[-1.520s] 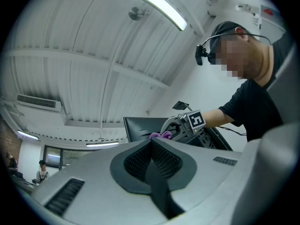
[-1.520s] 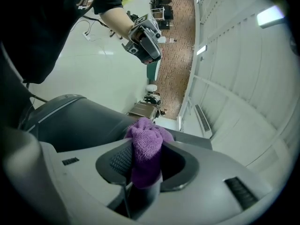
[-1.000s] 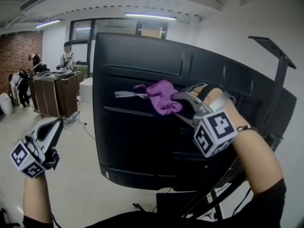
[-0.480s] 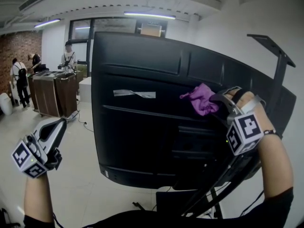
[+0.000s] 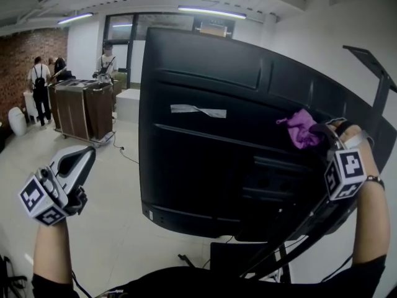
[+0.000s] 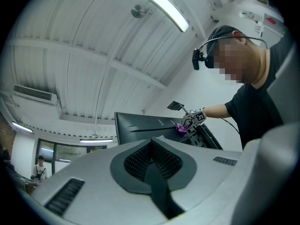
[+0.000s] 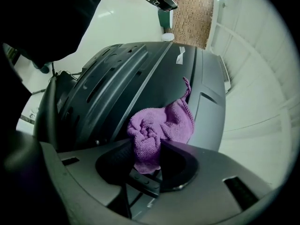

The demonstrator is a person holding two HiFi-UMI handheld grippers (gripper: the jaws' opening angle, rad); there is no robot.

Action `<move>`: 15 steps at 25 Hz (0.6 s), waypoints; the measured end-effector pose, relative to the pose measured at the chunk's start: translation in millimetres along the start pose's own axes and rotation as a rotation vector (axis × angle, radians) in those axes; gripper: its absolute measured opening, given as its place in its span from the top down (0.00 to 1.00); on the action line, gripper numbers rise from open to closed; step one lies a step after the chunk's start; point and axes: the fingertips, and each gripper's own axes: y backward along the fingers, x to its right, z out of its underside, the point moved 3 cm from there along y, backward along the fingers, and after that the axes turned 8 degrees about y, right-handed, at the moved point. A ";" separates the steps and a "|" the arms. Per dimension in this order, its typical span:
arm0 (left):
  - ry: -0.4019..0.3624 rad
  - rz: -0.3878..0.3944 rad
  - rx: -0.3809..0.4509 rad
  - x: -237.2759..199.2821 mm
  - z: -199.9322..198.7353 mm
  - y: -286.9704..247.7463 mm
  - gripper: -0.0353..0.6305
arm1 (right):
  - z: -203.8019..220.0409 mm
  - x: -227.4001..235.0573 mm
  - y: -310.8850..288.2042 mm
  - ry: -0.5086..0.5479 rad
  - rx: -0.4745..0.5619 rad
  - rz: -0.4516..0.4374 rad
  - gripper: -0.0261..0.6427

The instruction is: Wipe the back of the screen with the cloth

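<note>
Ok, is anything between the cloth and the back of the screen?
Nothing visible. The right gripper holds the purple cloth, apparently against the back of the screen near its right side. The tape strip sits apart, further left.

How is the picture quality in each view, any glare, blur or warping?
Head view: fisheye bows the screen, evenly lit. Left gripper view: ceiling light blown out, round black vignette. Right gripper view: cloth sharp, left side in deep shadow.

place: open-plan office | brick wall [image 5: 18, 67] | ceiling strip lights [image 5: 211, 11] | glass partition [image 5: 121, 33] | wooden counter [image 5: 87, 107]
</note>
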 end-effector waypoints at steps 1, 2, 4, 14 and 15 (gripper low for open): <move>0.001 -0.003 -0.003 0.7 0.0 2.4 0.96 | -4.3 3.7 2.7 -0.019 0.022 0.017 0.76; 0.002 -0.005 -0.006 1.5 0.2 4.8 0.96 | -12.4 9.9 6.9 -0.046 0.054 0.043 0.76; 0.007 -0.007 -0.012 2.8 1.0 9.9 0.96 | -40.7 28.9 19.1 -0.096 0.147 0.115 0.76; 0.036 -0.003 -0.031 12.1 2.3 34.5 0.96 | -293.8 95.6 41.1 0.055 0.555 0.357 0.76; 0.038 -0.001 -0.031 13.2 1.5 37.5 0.96 | -316.1 98.5 34.1 0.084 0.554 0.373 0.76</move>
